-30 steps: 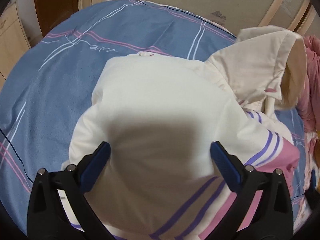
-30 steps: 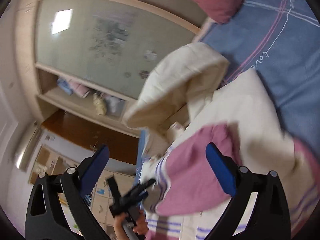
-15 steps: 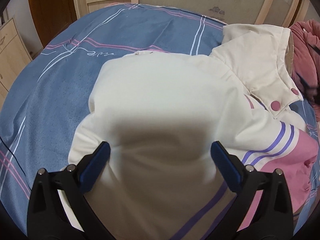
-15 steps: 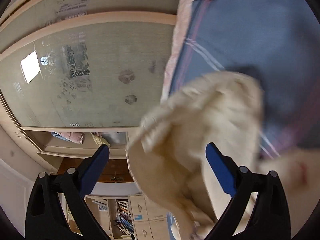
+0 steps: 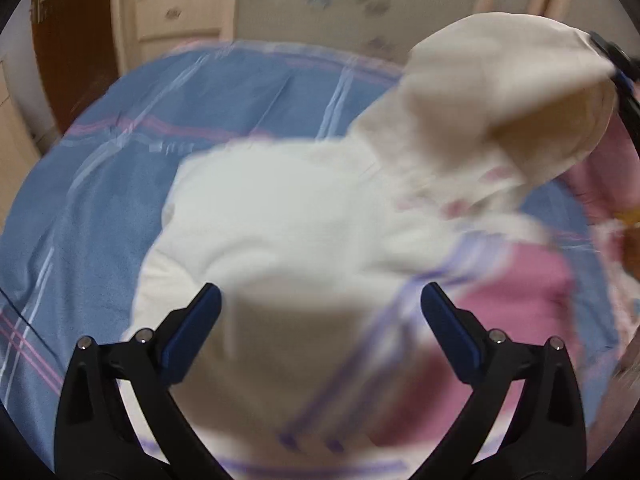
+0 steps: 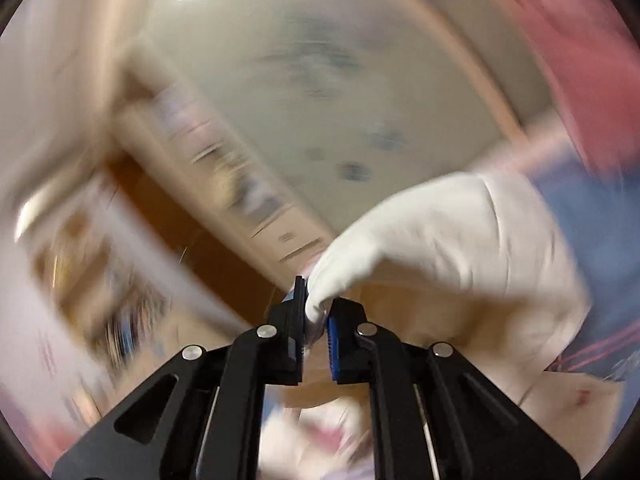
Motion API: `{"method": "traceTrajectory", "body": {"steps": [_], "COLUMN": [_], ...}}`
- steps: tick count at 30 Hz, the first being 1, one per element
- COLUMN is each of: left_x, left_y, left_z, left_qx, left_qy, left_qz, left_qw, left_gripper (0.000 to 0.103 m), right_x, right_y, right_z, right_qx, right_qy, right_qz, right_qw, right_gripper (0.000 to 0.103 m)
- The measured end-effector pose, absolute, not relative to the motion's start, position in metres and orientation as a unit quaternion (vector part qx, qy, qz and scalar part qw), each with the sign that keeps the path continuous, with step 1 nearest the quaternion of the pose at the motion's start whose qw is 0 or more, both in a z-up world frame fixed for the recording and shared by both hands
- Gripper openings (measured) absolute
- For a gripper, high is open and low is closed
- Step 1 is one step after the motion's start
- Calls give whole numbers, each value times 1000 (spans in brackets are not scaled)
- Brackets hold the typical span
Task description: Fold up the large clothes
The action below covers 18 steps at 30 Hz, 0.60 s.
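Overhead, the right gripper (image 6: 316, 320) had just clamped the cream hood (image 6: 460, 240) and held it lifted, while the left gripper (image 5: 320, 328) gaped above the jacket (image 5: 280, 220) on the blue bedspread (image 5: 100, 220).

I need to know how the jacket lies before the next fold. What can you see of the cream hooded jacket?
The cream jacket looks like soft fabric, with purple stripes and pink panels at its lower right. Its body lies on the blue bedspread. The hood is lifted off the bed, its edge pinched in the right gripper, whose jaws have just closed on it.
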<state>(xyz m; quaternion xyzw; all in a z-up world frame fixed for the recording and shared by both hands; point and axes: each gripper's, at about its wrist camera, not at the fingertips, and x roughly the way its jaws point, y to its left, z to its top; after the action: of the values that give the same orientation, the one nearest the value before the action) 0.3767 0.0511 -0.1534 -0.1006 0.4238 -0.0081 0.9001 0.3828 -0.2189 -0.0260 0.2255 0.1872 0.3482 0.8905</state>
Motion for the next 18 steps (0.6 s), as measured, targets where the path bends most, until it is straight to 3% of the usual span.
{"method": "traceTrajectory", "body": {"steps": [2,6,9,12,13,14,18], "left_x": [352,319,324,355,365,382,416], "left_y": [56,77,75,41,27,4,-35], "left_z": [-123,-75,-56,-57,-61,-70,-114], "left_qx": [-122,-180,-169,-131,-109,-73,14], "left_qy": [391,348,356,390,394,403,446], "left_qz": [-14,-13,-2,-27,-26,-26,-12], "left_qw": [912,920,919,911,912,912,895], "left_gripper": [101,101,101,101,101,101,101], "right_x": [317,220,209,203,199,192,168], "right_y": [-191,-134,-117,-107,-105,-107,-140], "right_z": [-22,-72,-130,-165,-168,-170,-164], "right_qx": [173,112,181,186,175,169,176], "right_qy": [171,200,291,334,335,336,362], "right_qz": [370,374,379,349,338,331,320], "right_qw": [897,898,860,856,862,866,857], "right_gripper": [10,10,12,38,67,83,87]}}
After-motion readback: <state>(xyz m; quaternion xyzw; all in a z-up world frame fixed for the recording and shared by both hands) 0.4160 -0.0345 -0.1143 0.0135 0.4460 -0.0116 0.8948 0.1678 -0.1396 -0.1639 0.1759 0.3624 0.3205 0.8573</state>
